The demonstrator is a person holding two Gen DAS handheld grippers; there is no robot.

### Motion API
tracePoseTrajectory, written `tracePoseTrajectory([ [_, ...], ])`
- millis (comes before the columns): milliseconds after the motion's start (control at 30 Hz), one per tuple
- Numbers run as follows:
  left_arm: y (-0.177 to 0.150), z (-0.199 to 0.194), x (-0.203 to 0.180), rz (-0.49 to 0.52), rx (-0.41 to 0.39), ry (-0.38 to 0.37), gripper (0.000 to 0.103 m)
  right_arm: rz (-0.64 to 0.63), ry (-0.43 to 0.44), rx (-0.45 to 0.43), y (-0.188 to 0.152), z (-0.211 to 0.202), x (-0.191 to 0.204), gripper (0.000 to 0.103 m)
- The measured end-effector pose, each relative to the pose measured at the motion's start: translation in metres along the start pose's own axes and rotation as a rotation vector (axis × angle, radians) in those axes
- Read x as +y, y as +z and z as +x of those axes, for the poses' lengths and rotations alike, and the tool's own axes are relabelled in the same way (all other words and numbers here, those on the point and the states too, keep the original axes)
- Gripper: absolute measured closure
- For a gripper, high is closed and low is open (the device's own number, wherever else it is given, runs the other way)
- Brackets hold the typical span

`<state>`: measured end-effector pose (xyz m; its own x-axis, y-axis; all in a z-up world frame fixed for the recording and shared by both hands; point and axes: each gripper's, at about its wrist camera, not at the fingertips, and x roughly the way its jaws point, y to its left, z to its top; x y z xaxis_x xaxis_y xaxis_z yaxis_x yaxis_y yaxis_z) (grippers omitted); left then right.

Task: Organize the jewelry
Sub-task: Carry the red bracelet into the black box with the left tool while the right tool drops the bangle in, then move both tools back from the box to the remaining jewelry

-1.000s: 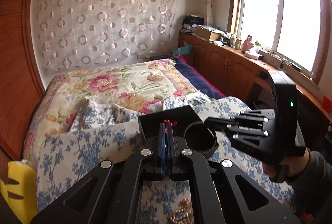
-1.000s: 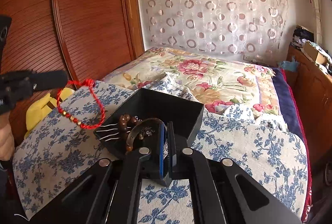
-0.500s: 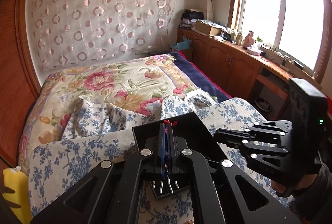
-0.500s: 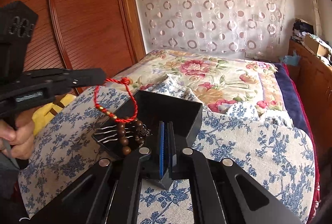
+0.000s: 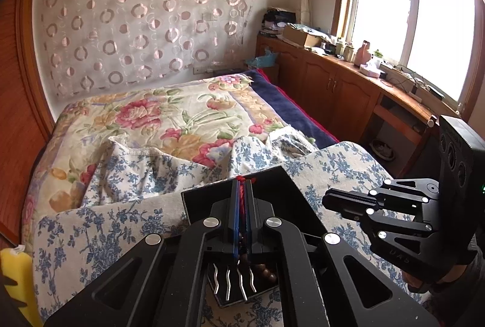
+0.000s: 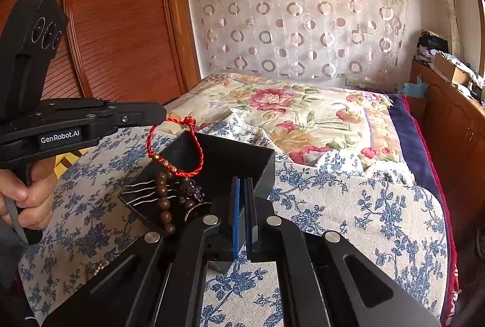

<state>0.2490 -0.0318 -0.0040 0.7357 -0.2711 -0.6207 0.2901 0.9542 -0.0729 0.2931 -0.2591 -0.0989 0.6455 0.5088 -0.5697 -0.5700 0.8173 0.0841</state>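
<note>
The left gripper (image 6: pixel 162 116), clamped on the red cord bracelet (image 6: pixel 175 151), has carried it in from the left, and it now dangles over the black box (image 6: pixel 242 157). The right gripper (image 6: pixel 242 205), pinched together and empty, has released the bangle. Dropping it looks next.

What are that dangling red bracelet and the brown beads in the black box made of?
The red bracelet, pinched by the left gripper, looks like twisted cord with a knot and small shiny gold-coloured beads. The brown beads in the black box look like polished wood, dark and glossy, though resin is possible.
</note>
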Motion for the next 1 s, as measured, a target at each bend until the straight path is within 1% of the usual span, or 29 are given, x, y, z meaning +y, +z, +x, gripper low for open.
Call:
tracePoseTrajectory([
  [67, 0.000, -0.002, -0.001, 0.003, -0.001, 0.004, 0.100, -0.004, -0.003, 0.003, 0.000, 0.000, 0.001, 0.099],
  [133, -0.001, -0.006, -0.001, 0.005, -0.005, 0.006, 0.097, -0.009, -0.004, 0.009, 0.001, 0.000, 0.004, 0.099],
  [200, -0.002, -0.011, -0.001, 0.004, -0.012, 0.006, 0.084, -0.016, -0.008, 0.011, 0.003, -0.002, 0.006, 0.099],
  [233, -0.003, -0.014, -0.001, 0.005, -0.018, 0.008, 0.083, -0.021, -0.012, 0.011, 0.003, -0.003, 0.008, 0.099],
  [633, -0.036, -0.049, -0.002, 0.000, -0.028, 0.019, 0.081, -0.062, -0.050, 0.002, 0.000, -0.036, 0.035, 0.099],
  [1000, -0.073, -0.093, -0.008, -0.004, -0.042, 0.031, 0.081, -0.038, -0.064, 0.019, -0.036, -0.066, 0.059, 0.099],
])
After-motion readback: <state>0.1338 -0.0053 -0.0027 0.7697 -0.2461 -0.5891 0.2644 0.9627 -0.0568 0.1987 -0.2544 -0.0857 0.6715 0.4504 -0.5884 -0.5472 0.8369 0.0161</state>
